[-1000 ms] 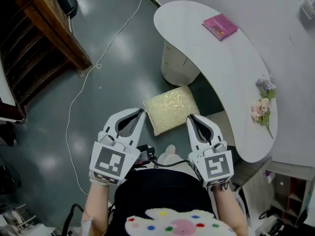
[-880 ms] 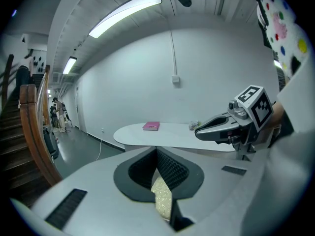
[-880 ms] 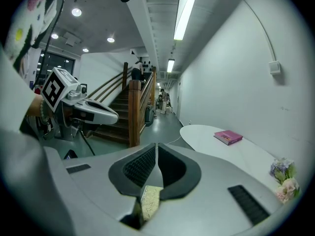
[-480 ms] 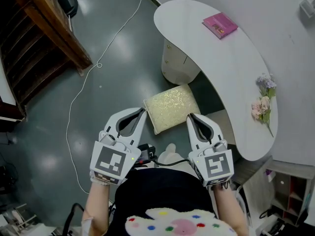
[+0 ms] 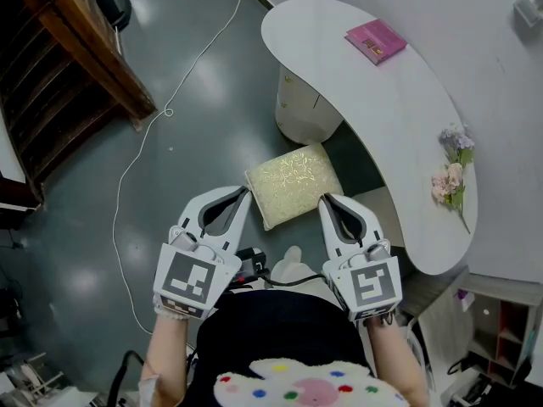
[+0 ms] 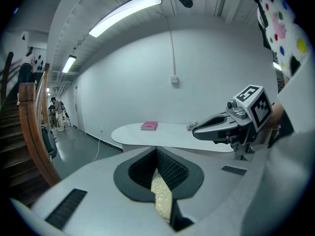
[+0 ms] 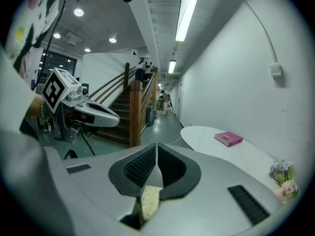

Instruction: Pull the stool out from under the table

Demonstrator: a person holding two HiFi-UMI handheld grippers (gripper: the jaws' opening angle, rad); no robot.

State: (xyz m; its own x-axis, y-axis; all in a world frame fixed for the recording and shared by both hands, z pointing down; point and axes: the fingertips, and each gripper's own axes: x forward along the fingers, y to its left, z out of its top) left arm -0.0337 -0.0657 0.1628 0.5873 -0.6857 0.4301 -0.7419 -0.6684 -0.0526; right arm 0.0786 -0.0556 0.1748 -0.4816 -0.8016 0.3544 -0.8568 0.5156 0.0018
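The stool (image 5: 293,185), with a square pale-gold cushion, stands on the grey floor beside the curved white table (image 5: 382,117), only its far right corner near the table's edge. My left gripper (image 5: 242,192) hangs just left of the stool's near edge, shut and empty. My right gripper (image 5: 327,200) hangs above its near right corner, also shut with nothing held. A strip of the cushion (image 6: 161,195) shows below the closed jaws in the left gripper view, and the cushion (image 7: 150,198) shows the same way in the right gripper view.
A pink book (image 5: 376,41) and a small bunch of flowers (image 5: 454,172) lie on the table. Its white pedestal (image 5: 301,113) stands behind the stool. A white cable (image 5: 144,142) runs across the floor at left, near a wooden staircase (image 5: 76,49).
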